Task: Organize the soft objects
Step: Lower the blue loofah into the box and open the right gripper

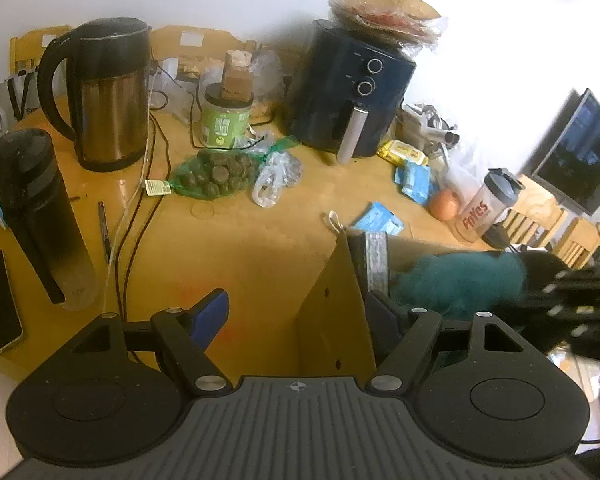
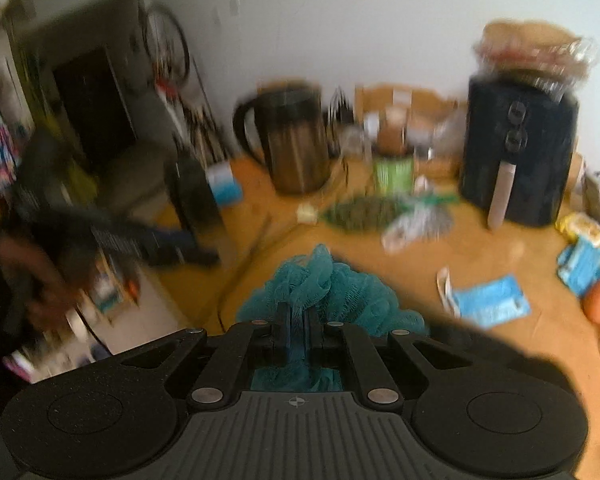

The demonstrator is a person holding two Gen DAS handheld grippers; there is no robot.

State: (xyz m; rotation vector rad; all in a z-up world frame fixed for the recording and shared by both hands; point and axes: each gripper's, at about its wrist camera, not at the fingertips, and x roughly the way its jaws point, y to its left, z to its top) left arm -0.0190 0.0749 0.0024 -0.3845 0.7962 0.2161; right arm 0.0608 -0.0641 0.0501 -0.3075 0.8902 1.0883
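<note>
The right gripper (image 2: 296, 320) was clamped tight on a teal mesh bath pouf (image 2: 324, 288), pinching it near its gathered core so the loose netting could not slip. In the left wrist view the pouf hung at three o'clock over the open brown cardboard box (image 1: 332, 304). The left gripper (image 1: 296, 316) gaped wide with one finger on each side of the box's near wall, pressing on nothing, apparently to steady it.
</note>
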